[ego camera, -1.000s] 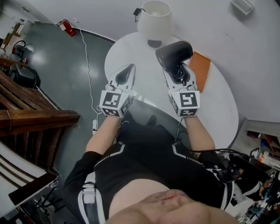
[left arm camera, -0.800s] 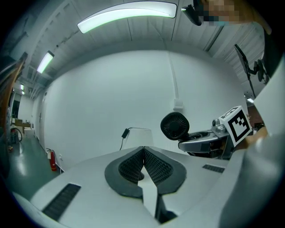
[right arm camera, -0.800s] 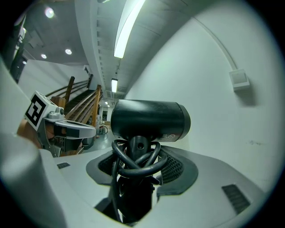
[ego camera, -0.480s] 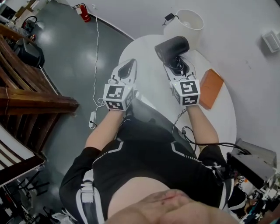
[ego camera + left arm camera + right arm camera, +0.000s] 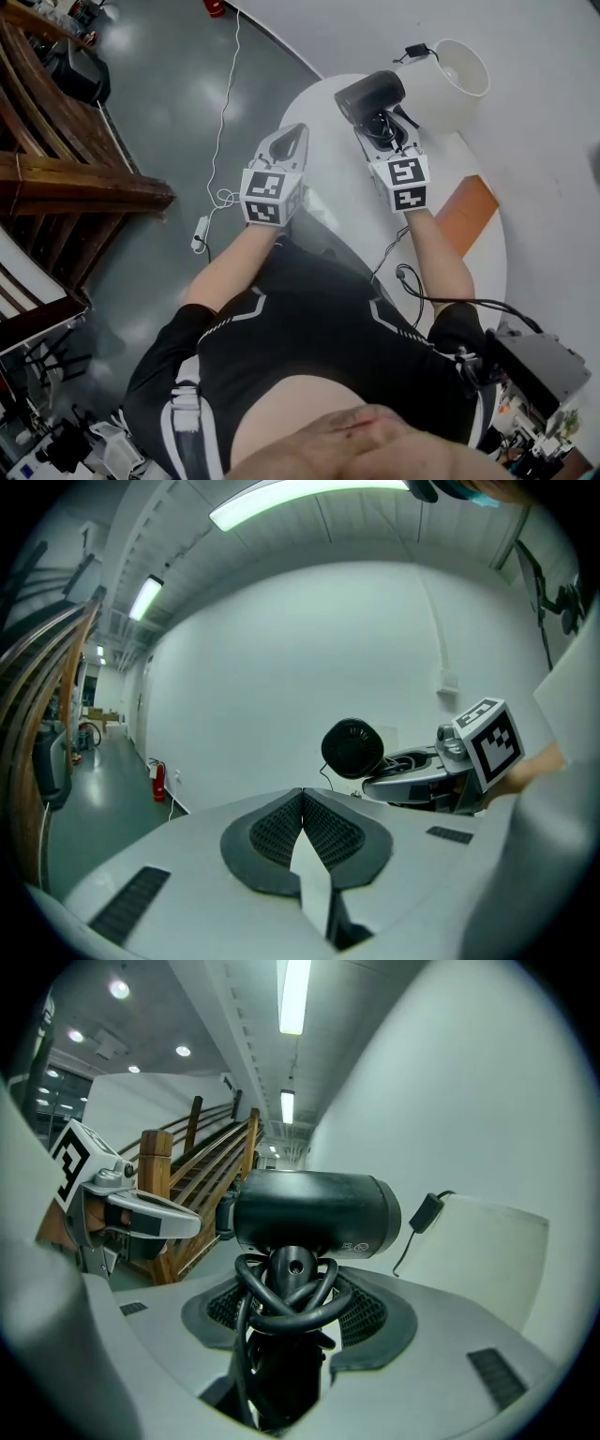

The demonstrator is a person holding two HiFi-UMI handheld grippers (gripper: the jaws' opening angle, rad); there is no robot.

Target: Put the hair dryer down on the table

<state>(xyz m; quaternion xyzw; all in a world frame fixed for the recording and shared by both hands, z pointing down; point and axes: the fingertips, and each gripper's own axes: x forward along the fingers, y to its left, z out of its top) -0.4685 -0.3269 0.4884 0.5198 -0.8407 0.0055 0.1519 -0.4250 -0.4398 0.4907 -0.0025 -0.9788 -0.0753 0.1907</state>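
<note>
My right gripper [image 5: 382, 129] is shut on the handle of a black hair dryer [image 5: 369, 95], whose cord is coiled round that handle [image 5: 286, 1307]. The dryer's barrel [image 5: 314, 1213] lies crosswise above the jaws, held in the air over the far part of the round white table [image 5: 487, 234]. My left gripper [image 5: 285, 148] is shut with nothing in it, its pads [image 5: 302, 832] pressed together, level with the right one and to its left. In the left gripper view the dryer's round rear grille [image 5: 352, 748] and the right gripper [image 5: 441, 771] show ahead.
A white lampshade [image 5: 453, 82] with a black plug stands on the table just right of the dryer. An orange flat object [image 5: 464, 213] lies on the table's right side. A wooden staircase [image 5: 66, 159] and a white floor cable [image 5: 220, 141] are to the left.
Both grippers and the dryer have kept their pose relative to each other while the head view swung: the lampshade now sits right of the dryer and the table has slid rightward.
</note>
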